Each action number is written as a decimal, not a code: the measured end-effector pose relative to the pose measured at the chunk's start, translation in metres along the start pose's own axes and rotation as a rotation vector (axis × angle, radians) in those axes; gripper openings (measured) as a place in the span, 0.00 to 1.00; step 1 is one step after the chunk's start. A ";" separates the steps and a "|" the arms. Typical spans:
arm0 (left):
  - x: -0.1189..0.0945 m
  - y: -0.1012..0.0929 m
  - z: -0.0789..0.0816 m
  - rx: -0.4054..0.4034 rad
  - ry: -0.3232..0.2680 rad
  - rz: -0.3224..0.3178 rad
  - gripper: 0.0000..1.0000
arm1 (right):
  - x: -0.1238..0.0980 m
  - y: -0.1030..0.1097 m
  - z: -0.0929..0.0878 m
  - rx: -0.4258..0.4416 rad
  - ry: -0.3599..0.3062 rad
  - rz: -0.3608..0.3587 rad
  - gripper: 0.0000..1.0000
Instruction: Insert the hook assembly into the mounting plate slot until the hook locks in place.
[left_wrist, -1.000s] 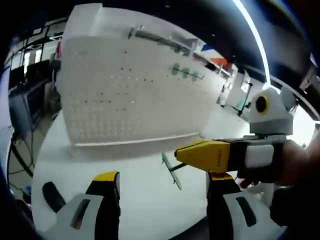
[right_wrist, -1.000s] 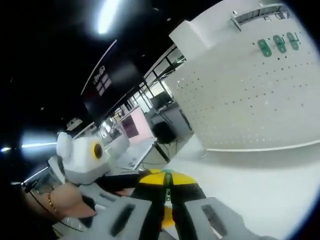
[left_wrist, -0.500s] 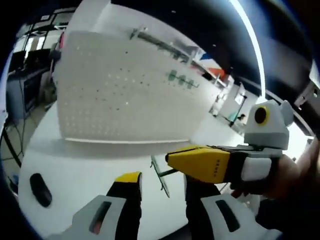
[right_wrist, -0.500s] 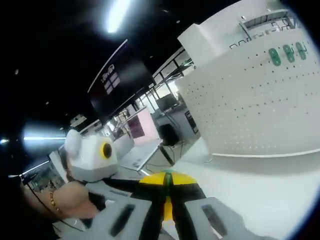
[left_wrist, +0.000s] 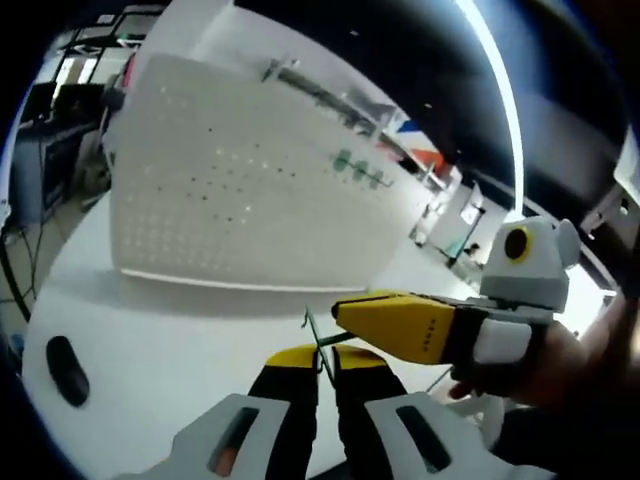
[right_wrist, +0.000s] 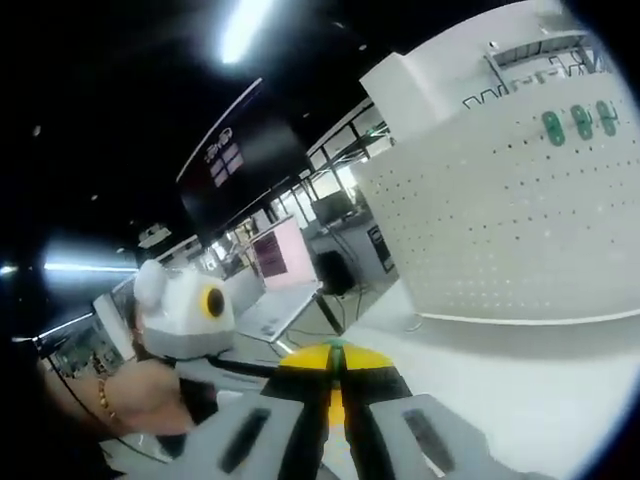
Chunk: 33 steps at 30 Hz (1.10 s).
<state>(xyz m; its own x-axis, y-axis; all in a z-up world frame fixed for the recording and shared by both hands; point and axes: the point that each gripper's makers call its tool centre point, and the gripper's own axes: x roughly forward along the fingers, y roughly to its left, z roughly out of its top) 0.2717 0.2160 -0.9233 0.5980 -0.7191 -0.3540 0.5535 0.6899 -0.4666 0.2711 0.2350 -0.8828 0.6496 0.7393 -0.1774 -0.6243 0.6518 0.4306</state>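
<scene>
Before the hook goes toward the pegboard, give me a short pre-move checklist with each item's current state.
1. Right gripper shut on the hook: ok.
2. Left gripper closed around the hook's wire: looks ok, contact cannot be told.
3. Pegboard in view, upright on the table: ok.
4. Green hooks already on the pegboard, away from the open holes: ok.
5. Hook's end lined up with a hole: not ok, it is short of the pegboard.

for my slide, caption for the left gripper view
Both grippers, left and right, pinch a thin green hook over a white table before a pegboard.
</scene>
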 end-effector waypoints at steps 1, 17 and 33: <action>0.000 0.000 0.000 -0.002 0.001 -0.002 0.05 | 0.000 0.000 0.000 -0.002 0.000 0.000 0.00; -0.002 0.003 0.006 -0.015 -0.012 0.013 0.01 | -0.001 0.003 0.000 -0.030 0.011 0.000 0.01; -0.006 0.005 0.023 0.081 -0.044 0.073 0.01 | -0.029 -0.009 0.028 0.126 -0.029 0.007 0.09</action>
<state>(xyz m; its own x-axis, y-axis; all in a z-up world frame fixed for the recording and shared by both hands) 0.2846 0.2257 -0.9050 0.6627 -0.6633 -0.3478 0.5515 0.7463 -0.3726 0.2699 0.2029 -0.8562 0.6588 0.7374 -0.1492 -0.5706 0.6190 0.5397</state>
